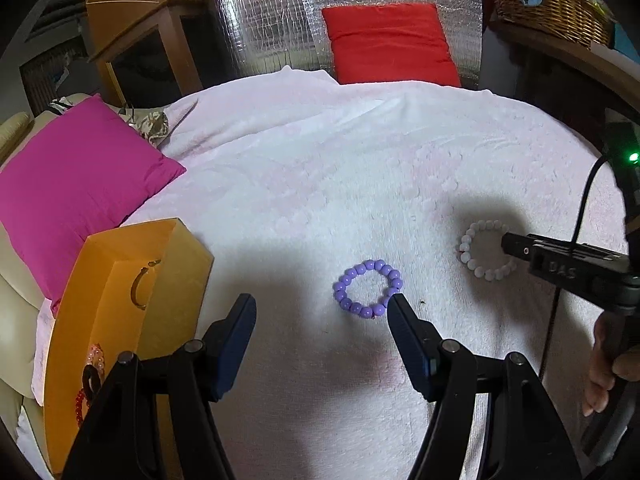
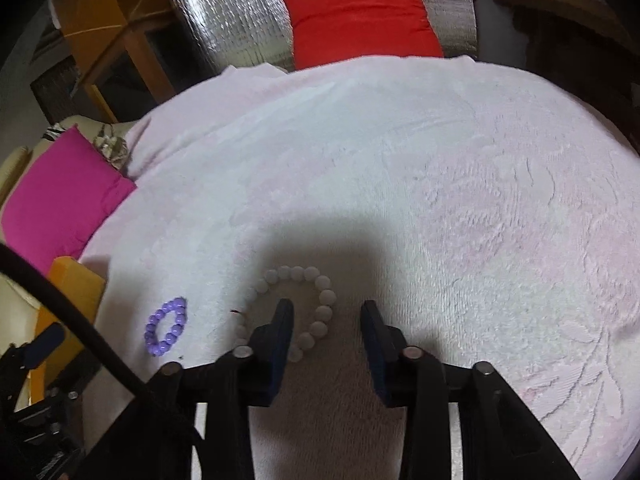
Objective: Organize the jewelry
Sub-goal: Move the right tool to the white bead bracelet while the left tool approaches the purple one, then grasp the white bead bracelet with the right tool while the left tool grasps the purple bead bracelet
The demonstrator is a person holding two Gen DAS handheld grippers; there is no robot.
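A round bracelet of glossy purple plastic beads point(image 1: 368, 289) lay flat on the pale pink terry blanket point(image 1: 320, 184), and everything else could be placed from it. In the left wrist view the left gripper point(image 1: 322, 308) hung just on the camera's side of it with jaws spread wide and nothing between them, the right fingertip point(image 1: 396, 304) just touching or overlapping the ring's near edge. To the right of the purple bracelet lay a ring of matte white beads point(image 1: 482, 250), with the right gripper point(image 2: 326, 312) reaching in over it from the side. Only the right wrist view showed that gripper's fingers: partly spread, the left finger point(image 2: 282, 320) planted inside the white ring, the right one outside it, the beaded side between them not yet pinched. Only the left view showed the open orange cardboard box point(image 1: 132, 312) left of the purple bracelet, holding a gold bangle point(image 1: 140, 288) and red and pink beaded pieces, and the person's hand point(image 1: 604, 376) on the right gripper's handle. Beyond the bracelet sat a magenta cushion point(image 1: 76, 184) and a red cushion point(image 1: 390, 44).
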